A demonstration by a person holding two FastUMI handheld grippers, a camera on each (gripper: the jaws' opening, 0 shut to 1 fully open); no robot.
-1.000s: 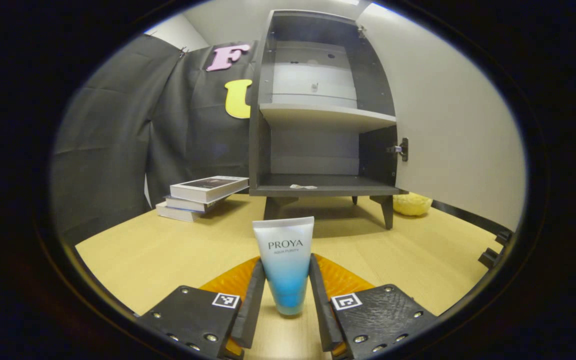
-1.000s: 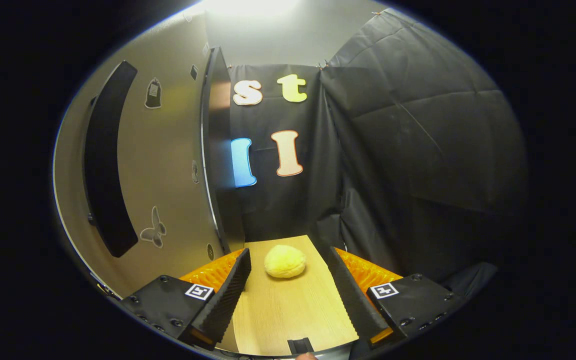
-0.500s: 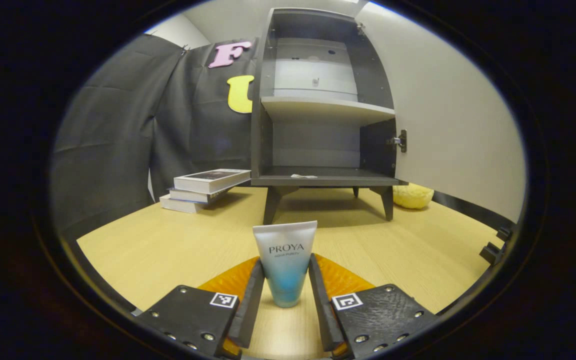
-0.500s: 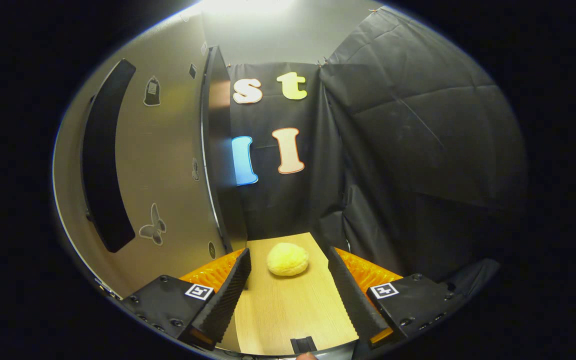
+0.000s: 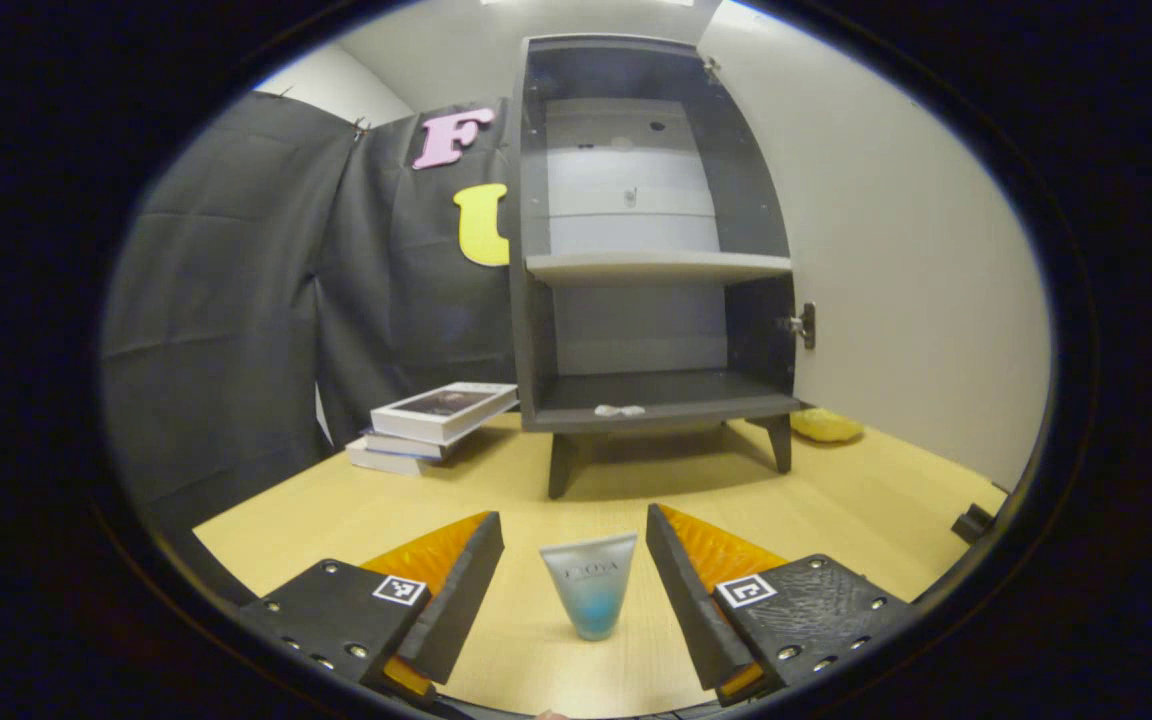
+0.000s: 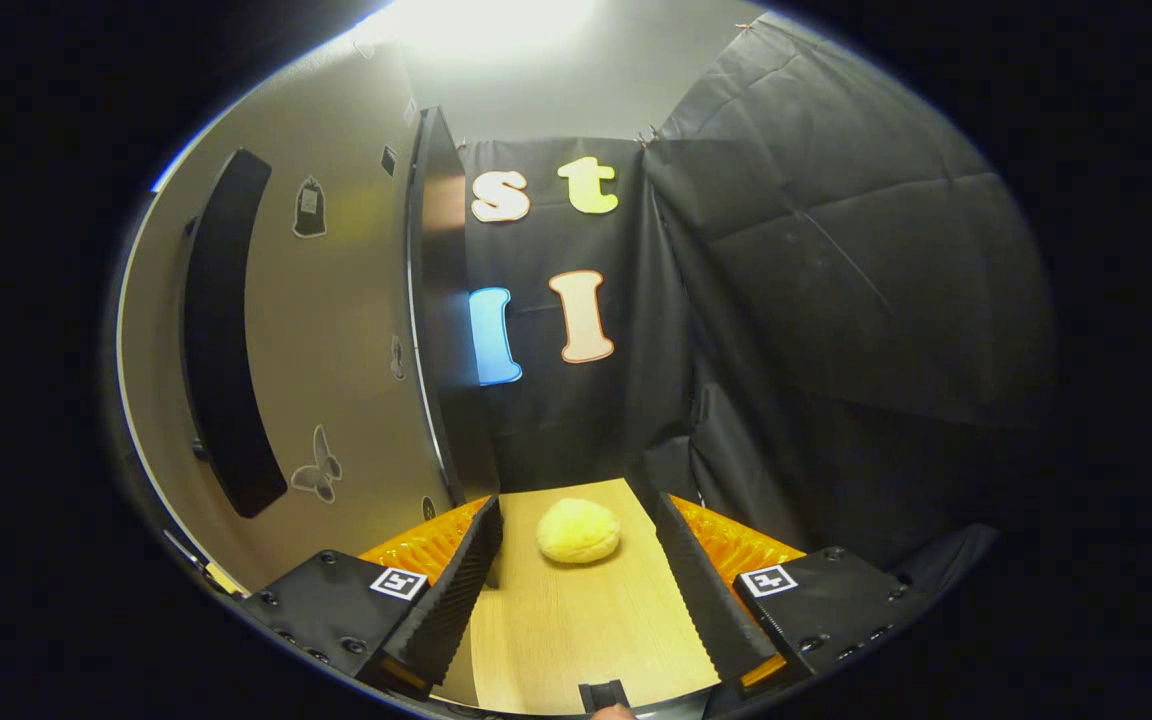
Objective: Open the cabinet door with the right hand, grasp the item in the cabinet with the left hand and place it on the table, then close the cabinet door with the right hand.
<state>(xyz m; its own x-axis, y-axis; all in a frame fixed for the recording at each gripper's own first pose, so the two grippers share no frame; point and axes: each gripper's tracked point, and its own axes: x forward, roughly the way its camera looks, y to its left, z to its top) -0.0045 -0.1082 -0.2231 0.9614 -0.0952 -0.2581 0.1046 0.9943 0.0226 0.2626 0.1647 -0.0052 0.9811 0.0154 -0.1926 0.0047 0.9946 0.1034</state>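
On the table [image 5: 336,500] the tube [image 5: 591,590] stands untouched between the left claw's [image 5: 576,600] wide-spread fingers.

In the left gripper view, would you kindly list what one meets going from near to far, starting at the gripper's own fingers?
Left gripper, open → tube standing on the table → stack of books → open cabinet.

left hand-held gripper [image 5: 573,590] | black screwed plates, square tag markers, ribbed orange backing | right hand-held gripper [image 6: 581,590] | same
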